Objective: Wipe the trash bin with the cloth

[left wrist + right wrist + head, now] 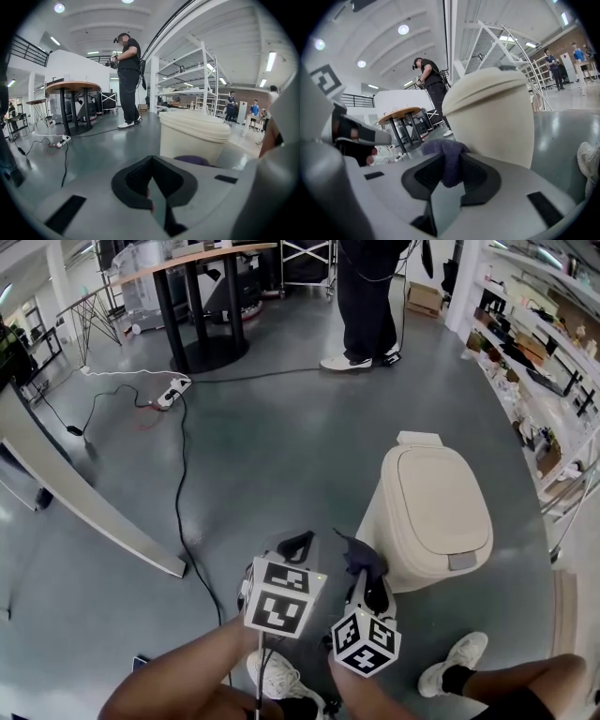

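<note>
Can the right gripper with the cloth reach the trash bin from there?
Probably yes. The right gripper holds the cloth close beside the bin, and nothing seems to stand between them.

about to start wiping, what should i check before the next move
1. cloth clamped in right tongs: ok
2. left tongs shut and empty, free to steady: ok
3. bin upright, lid closed: ok
4. cloth touching the bin wall: cannot tell
5. cable away from the bin: ok
</note>
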Motion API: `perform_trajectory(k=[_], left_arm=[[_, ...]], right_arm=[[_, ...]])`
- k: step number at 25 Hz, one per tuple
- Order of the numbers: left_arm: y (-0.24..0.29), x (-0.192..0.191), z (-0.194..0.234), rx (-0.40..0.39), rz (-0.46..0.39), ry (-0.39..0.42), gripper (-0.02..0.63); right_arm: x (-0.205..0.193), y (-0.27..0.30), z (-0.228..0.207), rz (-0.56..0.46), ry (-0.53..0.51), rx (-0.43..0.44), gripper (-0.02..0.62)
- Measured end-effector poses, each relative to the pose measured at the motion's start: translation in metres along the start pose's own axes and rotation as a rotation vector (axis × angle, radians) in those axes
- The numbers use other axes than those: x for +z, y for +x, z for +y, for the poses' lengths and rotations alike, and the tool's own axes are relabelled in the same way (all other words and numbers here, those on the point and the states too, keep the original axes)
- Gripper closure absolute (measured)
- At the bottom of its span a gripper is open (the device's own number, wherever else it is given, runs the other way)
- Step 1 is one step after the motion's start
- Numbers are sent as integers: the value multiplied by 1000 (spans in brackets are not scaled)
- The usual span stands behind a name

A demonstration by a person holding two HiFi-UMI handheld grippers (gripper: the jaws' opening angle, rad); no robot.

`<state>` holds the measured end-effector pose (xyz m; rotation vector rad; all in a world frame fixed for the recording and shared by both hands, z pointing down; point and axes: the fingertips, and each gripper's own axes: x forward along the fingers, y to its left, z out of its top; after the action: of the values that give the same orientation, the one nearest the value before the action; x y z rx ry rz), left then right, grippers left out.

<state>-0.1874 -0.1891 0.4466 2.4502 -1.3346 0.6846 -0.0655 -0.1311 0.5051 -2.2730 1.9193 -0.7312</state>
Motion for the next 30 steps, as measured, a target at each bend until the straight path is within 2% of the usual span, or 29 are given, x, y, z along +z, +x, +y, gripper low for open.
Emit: perform_trajectory(k=[5, 13, 21, 30], left_arm=[[-3, 0, 0, -7, -5, 6, 606], [-6, 11, -9, -25, -52, 21, 606], [-2, 6, -12, -32, -33, 36, 606], [4, 3, -10, -14, -26, 62, 606]], right_arm=[[39, -14, 19, -94, 22, 39, 502], [55, 0, 11, -121, 15, -10, 502], [42, 17, 5, -97, 3, -25, 502], [6, 33, -7, -47, -63, -71, 502]])
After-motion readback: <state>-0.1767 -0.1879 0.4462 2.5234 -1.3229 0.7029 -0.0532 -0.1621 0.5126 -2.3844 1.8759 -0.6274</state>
